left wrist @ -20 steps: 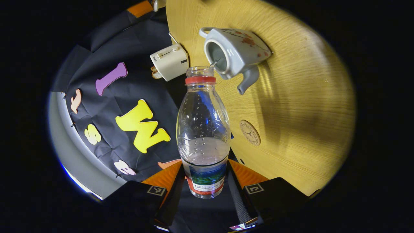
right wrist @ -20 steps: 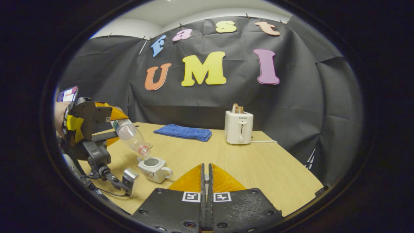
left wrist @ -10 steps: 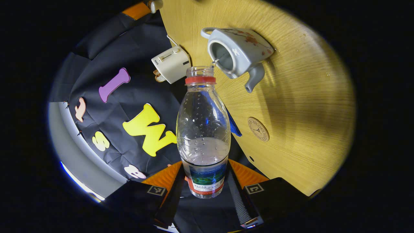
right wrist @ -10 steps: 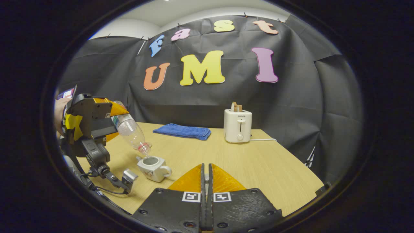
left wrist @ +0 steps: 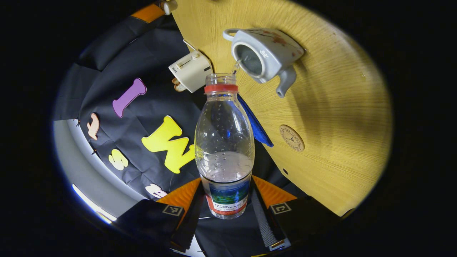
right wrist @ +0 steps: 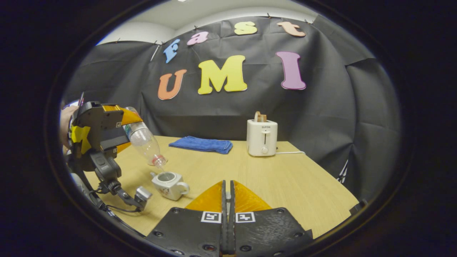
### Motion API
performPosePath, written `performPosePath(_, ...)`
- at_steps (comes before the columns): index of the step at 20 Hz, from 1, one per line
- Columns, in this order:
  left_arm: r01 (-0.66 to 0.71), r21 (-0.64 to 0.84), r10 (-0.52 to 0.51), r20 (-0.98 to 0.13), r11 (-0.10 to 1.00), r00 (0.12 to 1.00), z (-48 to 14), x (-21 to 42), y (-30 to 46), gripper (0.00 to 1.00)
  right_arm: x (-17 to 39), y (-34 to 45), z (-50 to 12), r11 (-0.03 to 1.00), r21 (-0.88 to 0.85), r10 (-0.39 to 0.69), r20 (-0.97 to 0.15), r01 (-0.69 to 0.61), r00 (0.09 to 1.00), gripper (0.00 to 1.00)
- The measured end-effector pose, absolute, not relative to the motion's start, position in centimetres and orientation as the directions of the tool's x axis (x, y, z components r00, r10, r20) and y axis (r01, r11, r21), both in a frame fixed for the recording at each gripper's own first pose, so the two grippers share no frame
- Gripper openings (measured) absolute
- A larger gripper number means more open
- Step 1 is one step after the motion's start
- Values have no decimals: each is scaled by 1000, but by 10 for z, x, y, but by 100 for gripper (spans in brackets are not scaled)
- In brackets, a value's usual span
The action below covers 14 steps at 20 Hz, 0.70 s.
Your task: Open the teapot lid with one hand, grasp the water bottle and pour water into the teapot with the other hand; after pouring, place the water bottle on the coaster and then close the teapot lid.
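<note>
1. The left gripper [left wrist: 225, 203] has both fingers clamped on the lower, labelled part of the water bottle [left wrist: 224, 142], which is uncapped and tipped mouth-down

2. In the right gripper view you can see that same left gripper [right wrist: 119, 125] off at the left with a hand [right wrist: 65, 123] behind it, and the water bottle [right wrist: 144, 141] slants down toward the teapot [right wrist: 167, 184]

3. The bottle's mouth sits just above the teapot's [left wrist: 266, 53] open top, not touching it, and a thin stream of water drops in; the pot has no lid on

4. The right gripper [right wrist: 227, 200] has its fingers pressed together; can't tell if anything is pinched between them. It's well apart from the teapot

5. The coaster [left wrist: 291, 138] lies bare on the wooden table [left wrist: 339, 107], a bit off from the teapot's spout

6. Further back there's a blue cloth [right wrist: 201, 144] and a white toaster [right wrist: 261, 137] with toast sticking out, near the far edge of the table
</note>
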<state>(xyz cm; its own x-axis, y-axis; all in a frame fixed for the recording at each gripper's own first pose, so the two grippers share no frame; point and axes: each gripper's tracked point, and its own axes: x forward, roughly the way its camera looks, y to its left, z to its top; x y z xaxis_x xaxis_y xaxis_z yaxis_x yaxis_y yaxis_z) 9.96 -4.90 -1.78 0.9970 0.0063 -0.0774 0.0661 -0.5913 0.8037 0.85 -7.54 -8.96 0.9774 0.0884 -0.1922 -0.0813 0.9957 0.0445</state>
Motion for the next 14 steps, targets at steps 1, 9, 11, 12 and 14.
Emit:
performPosePath(1,67,804,5,-80,-591,997,-18,99,-50,74,9,-75,-90,996,45,90,-193,-83,977,0)
performPosePath(9,61,822,-16,-85,-567,996,-21,102,-51,74,8,-75,-85,996,42,88,-184,-82,979,0)
performPosePath(11,59,844,-12,-77,-533,997,-18,103,-47,74,7,-76,-83,996,38,84,-182,-79,980,0)
performPosePath(12,65,857,-6,-79,-512,997,-15,104,-47,73,7,-77,-83,997,35,79,-182,-74,980,0)
performPosePath(14,97,885,1,-108,-456,994,-21,108,-45,74,7,-77,-82,997,37,75,-182,-69,980,0)
